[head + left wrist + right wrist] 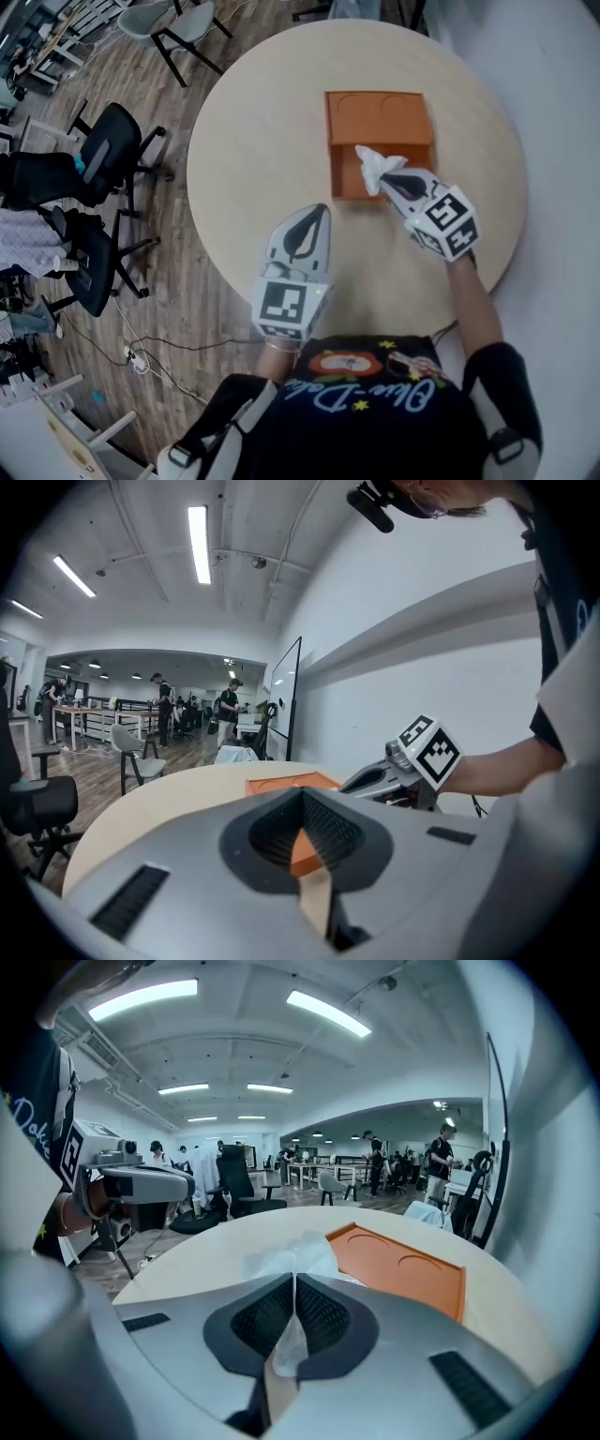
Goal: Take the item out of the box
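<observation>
The right gripper (384,178) is clamped tight on a crumpled white bag (371,161), just above the open orange box (379,120) toward the tabletop's (253,159) far edge. The left gripper (321,210), jaws together and empty, is by the near edge.

Looks like a big open-plan office, shared-workspace kind of vibe. Black swivel office chairs (108,155) sit off the left edge of the round pale wooden table (262,122), on a wood-plank floor (178,300) with a white power strip (136,361) and loose cables. There are also long ceiling strip lights (198,544), rows of desks (89,712) with people standing (161,705) around, and a tall whiteboard (286,700) by the wall.
</observation>
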The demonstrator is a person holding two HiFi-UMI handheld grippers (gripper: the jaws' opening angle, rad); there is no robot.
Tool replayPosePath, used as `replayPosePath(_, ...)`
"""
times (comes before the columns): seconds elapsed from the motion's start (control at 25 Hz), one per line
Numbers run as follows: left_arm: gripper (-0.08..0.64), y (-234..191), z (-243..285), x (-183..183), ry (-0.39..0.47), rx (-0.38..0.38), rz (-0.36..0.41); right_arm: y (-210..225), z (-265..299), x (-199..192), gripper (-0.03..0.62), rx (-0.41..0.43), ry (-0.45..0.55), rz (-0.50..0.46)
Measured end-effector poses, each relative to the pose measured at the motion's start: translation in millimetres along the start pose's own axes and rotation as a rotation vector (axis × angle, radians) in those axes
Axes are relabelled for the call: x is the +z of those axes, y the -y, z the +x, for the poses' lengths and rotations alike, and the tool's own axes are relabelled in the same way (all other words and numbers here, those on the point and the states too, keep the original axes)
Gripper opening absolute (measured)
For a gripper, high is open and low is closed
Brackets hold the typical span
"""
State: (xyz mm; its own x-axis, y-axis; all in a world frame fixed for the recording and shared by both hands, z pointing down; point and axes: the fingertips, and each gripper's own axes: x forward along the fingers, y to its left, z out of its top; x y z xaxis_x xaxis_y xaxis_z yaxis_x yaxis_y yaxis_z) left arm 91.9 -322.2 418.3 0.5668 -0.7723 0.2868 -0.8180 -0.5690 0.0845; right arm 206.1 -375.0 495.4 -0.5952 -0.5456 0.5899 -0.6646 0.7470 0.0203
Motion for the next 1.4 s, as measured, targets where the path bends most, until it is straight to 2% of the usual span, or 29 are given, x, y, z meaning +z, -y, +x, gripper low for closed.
replayPosePath(0.12,-0.015,3,-6,6,0.016,-0.012,-0.011,-11,-15,16,0.008,-0.019,0.069,0.025)
replayPosePath(0.28,-0.015,1,-11,9,0.02,-0.035,0.021,-25,-30,40,0.008,-0.036,0.144,0.05)
replayPosePath(0.64,-0.015,10,-25,15,0.041,-0.072,0.055,-47,-62,56,0.008,-0.088,0.266,0.039)
replayPosePath(0.76,-0.015,13,-28,12,0.044,-0.082,0.06,-59,-67,57,0.008,-0.079,0.306,0.038)
replayPosePath(1.08,-0.015,14,-33,14,0.051,-0.101,0.069,-71,-75,60,0.008,-0.086,0.34,0.091)
replayPosePath(1.4,-0.015,12,-31,16,0.051,-0.109,0.064,-74,-77,60,0.006,-0.09,0.336,0.094)
